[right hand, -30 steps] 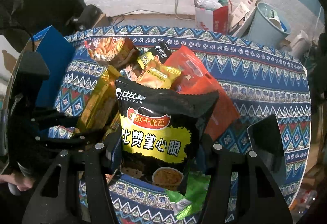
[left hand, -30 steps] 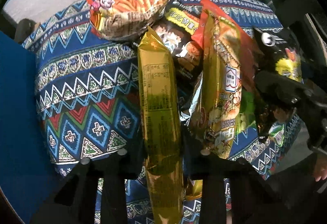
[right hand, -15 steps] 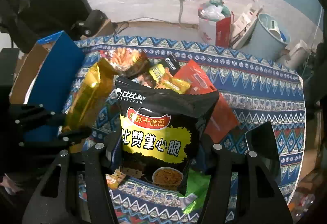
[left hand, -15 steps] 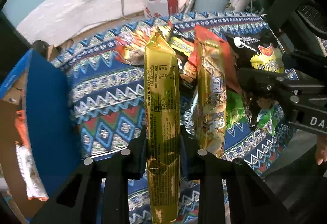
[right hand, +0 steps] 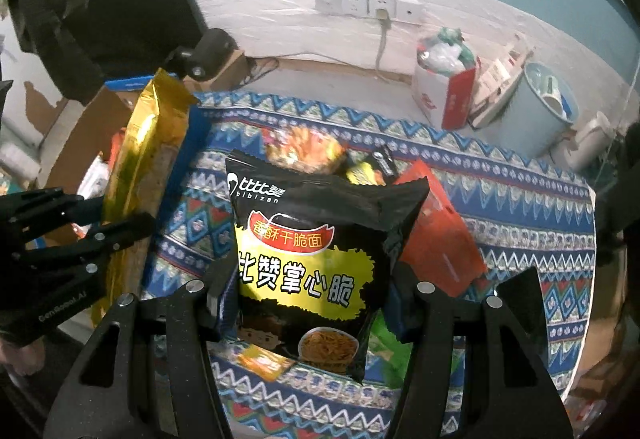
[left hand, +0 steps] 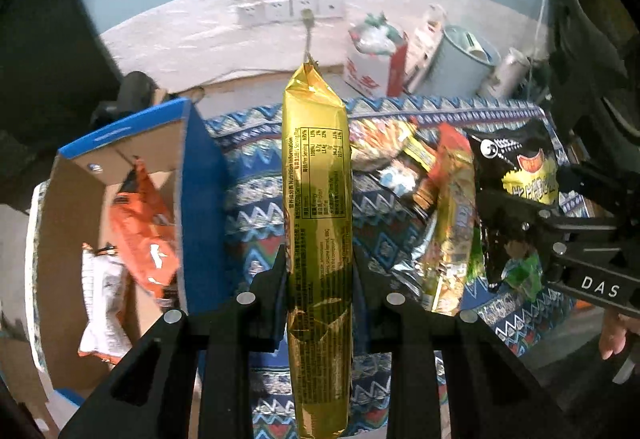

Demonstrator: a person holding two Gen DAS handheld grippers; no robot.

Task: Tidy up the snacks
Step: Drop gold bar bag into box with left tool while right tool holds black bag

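Covering the table, a big patterned cloth [right hand: 500,207] in blue, white and red zigzags fills the middle of what we see. At nine o'clock from the cloth stands our blue cardboard box [left hand: 192,199], open at the top. Inside it we can see an orange snack bag [left hand: 140,223] and a white snack bag [left hand: 100,303] below it.

At twelve to one o'clock, past the cloth, sits a pale blue bin [right hand: 548,111], with a red and white bag [right hand: 448,91] just beside it at its nine o'clock. White wall sockets [right hand: 368,7] run along the wall behind.

A pile of snack bags [left hand: 424,175] lies on the cloth, near the middle.

Our right gripper [right hand: 312,303] is closed on a black noodle snack bag [right hand: 308,251] with yellow and red printing. The fingers press on both of its sides and it hangs above the pile.

Our left gripper [left hand: 320,279] is squeezed tight on a long gold snack pack [left hand: 318,199]. The pack stands upright between the fingers, held up off the cloth, with the blue box at its nine o'clock. From the right wrist view, this gold pack shows at nine to ten o'clock, just in front of the box.

A little green snack bag [right hand: 384,355] peeks out under the black bag at five o'clock.
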